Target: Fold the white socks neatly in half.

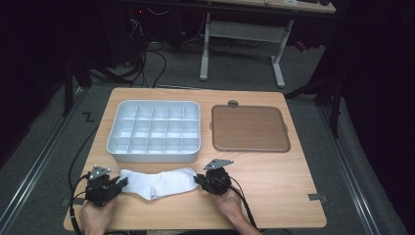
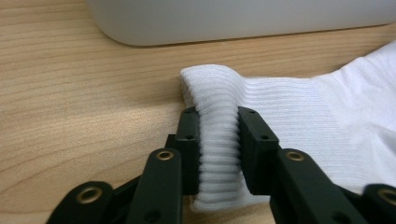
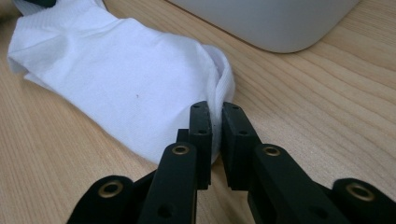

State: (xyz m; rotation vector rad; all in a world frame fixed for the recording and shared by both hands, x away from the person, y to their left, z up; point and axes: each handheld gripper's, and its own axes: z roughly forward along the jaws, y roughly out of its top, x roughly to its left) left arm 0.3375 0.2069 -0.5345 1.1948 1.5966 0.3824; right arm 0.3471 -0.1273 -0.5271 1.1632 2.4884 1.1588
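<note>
A white sock (image 1: 157, 182) is lying flat on the table (image 1: 274, 181), just in front of the grey divided tray (image 1: 154, 130), near the table's front edge. The left gripper (image 1: 119, 183) is pinching the sock's ribbed cuff end; in the left gripper view that cuff is bunching up between the jaws, pads pressing on both sides. The right gripper (image 1: 198, 179) is gripping the toe end at the sock's opposite side, its jaws clenching a thin fold of fabric. Both hands are resting low at the table's front edge. A brown lid (image 1: 249, 128) is lying just to the right of the tray.
</note>
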